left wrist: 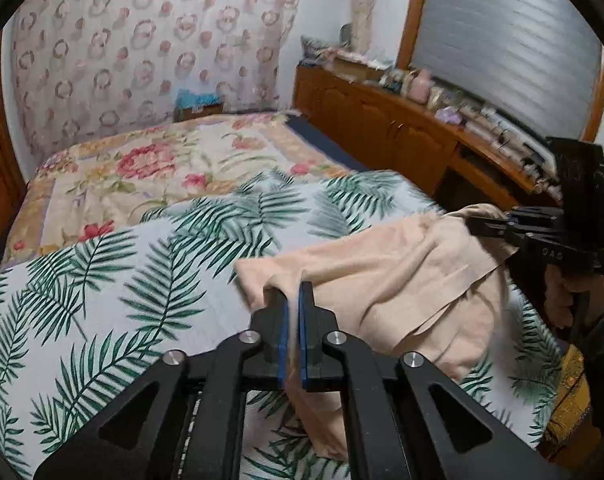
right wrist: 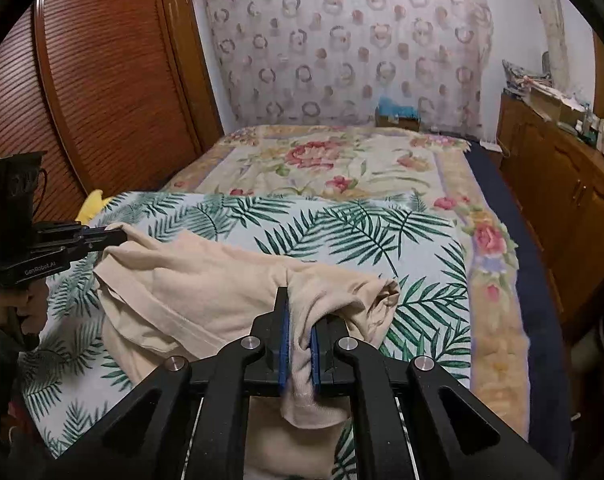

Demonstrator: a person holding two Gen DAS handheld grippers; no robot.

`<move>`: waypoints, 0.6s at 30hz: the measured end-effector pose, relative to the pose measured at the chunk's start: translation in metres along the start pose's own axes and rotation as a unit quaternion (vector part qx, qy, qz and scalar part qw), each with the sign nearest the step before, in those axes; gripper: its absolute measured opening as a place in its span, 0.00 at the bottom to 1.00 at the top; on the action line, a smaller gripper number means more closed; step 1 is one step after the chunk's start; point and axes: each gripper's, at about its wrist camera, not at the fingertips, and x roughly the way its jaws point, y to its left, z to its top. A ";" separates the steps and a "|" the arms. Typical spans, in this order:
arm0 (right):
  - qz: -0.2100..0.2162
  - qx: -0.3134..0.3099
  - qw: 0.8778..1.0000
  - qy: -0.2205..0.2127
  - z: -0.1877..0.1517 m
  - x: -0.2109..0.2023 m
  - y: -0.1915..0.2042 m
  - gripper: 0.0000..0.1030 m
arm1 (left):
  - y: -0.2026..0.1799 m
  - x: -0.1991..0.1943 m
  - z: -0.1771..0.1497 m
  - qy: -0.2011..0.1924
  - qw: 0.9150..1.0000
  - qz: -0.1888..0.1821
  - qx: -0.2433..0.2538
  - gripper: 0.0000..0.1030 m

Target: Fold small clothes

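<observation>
the bed fills most of both views. a floral cover with red and pink roses and a yellowish border lies over it, and a dark blue edge shows along its right side. on the near half lies a white sheet with green palm leaves, spread flat on top of the floral cover. on this sheet rests a beige garment, crumpled, with its lower part touching the sheet and its upper edge lifted. in the right wrist view something yellow shows at the left edge of the leaf sheet, next to the wardrobe side; what it is i cannot tell.
</observation>
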 end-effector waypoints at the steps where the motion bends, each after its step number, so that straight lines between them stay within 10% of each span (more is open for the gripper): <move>1: -0.002 -0.002 1.000 0.002 0.000 -0.003 0.001 0.10 | 0.000 -0.001 -0.001 -0.001 1.000 -0.001 0.000 0.04; 11: -0.030 -0.015 0.999 -0.026 -0.002 -0.027 0.003 0.48 | 0.000 -0.020 -0.019 -0.001 1.000 -0.028 0.010 0.69; 18: -0.042 -0.056 0.998 0.002 -0.025 -0.043 0.010 0.49 | -0.003 0.001 -0.038 0.048 0.998 -0.014 0.039 0.70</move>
